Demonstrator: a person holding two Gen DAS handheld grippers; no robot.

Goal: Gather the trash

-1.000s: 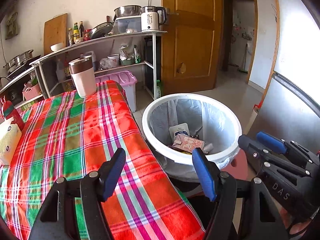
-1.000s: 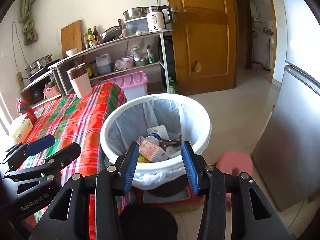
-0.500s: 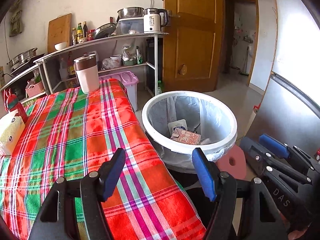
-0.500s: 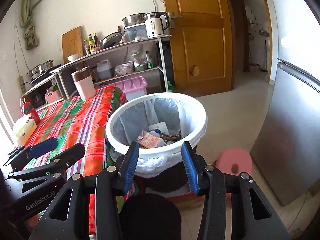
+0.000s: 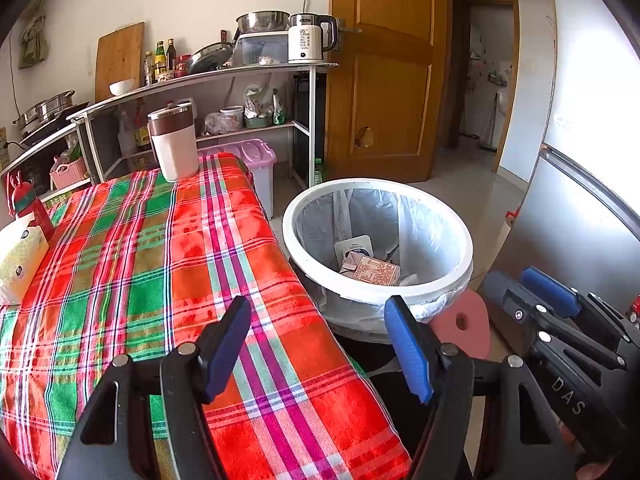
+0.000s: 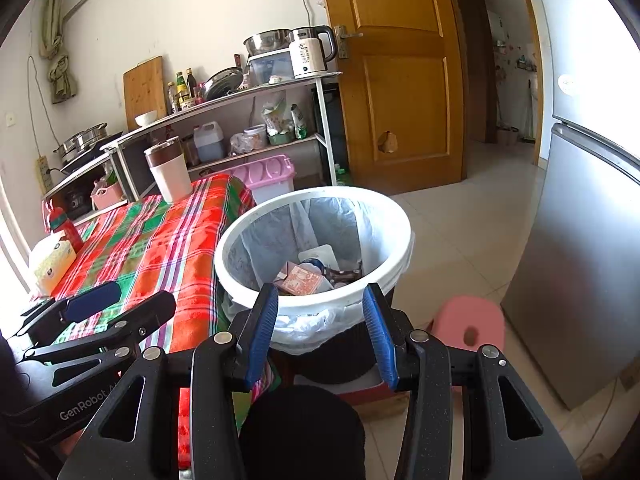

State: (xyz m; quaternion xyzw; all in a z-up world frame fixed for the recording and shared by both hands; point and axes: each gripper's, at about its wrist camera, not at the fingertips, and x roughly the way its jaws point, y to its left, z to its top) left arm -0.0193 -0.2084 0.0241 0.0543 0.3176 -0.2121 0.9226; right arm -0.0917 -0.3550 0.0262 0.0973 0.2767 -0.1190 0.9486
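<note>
A white-rimmed trash bin (image 5: 460, 236) (image 6: 400, 216) with a plastic liner stands on the floor beside the table. Inside lie a pink carton (image 5: 374, 270) (image 6: 300, 280) and other packaging. My left gripper (image 5: 320, 344) is open and empty, above the near corner of the plaid tablecloth (image 5: 140, 264). My right gripper (image 6: 320, 324) is open and empty, just in front of the bin's near rim. Each gripper shows in the other's view, the right one (image 5: 560, 320) and the left one (image 6: 100, 320).
A tumbler (image 5: 174, 146) stands at the table's far end. A tissue box (image 5: 18, 256) and a red bottle (image 5: 28, 204) sit on the left. A pink stool (image 6: 468, 324) is beside the bin, a fridge (image 6: 580, 260) to the right, shelves (image 5: 224, 76) behind.
Both grippers have drawn back and up from the bin, which now sits farther off in both views. Both stay open and empty.
</note>
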